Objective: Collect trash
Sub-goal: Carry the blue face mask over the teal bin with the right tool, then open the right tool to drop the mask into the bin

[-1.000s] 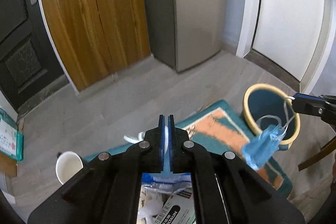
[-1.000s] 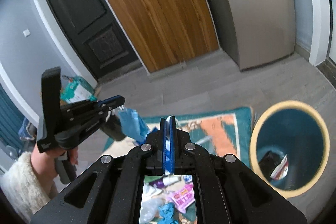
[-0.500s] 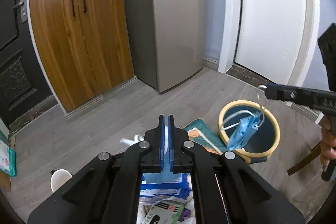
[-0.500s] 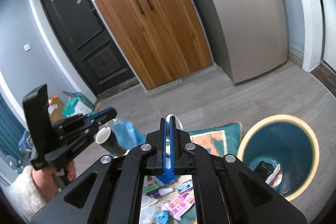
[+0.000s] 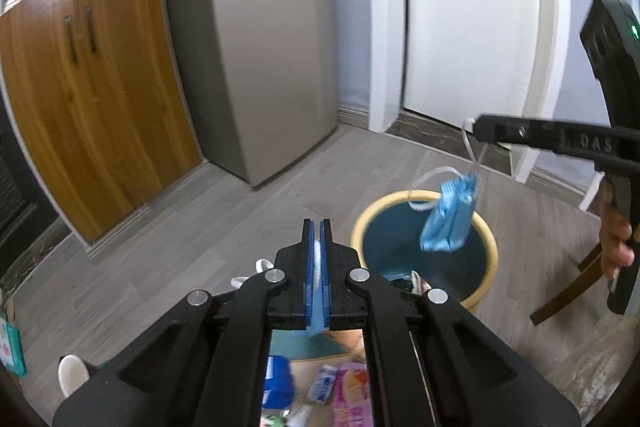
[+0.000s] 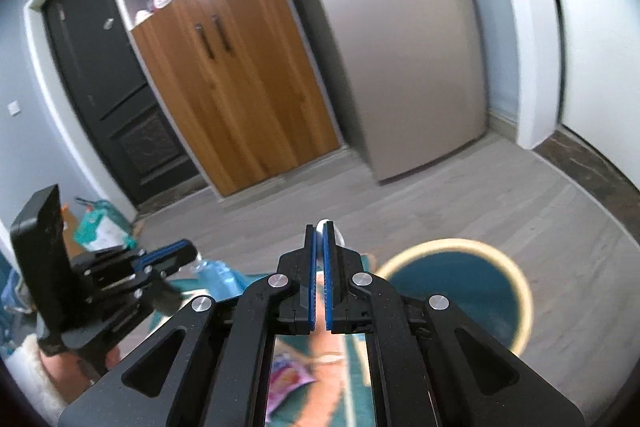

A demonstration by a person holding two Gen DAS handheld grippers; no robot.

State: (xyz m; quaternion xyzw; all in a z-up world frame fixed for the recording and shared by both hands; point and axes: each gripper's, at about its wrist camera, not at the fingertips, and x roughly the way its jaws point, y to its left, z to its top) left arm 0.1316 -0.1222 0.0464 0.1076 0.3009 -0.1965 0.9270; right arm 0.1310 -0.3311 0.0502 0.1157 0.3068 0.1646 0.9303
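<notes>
The left claw (image 5: 317, 267) is showing matt black plastic arms, blue ribbed pads and bright metal rivets. Right of it, a pleated blue cloth mask (image 5: 450, 217) is hanging over a smooth bin (image 5: 486, 283) with a matt cream rim. Ahead of the claw, a glossy wood-grain cabinet (image 5: 100, 95), a satin metal-look fridge (image 5: 272, 67) and a matt grey wood-look floor (image 5: 180, 251) are showing.

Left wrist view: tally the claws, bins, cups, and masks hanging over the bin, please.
Claws: 2 (left claw, right claw)
Bin: 1
Blue face mask over the bin: 1
White cup: 1
Total: 5
</notes>
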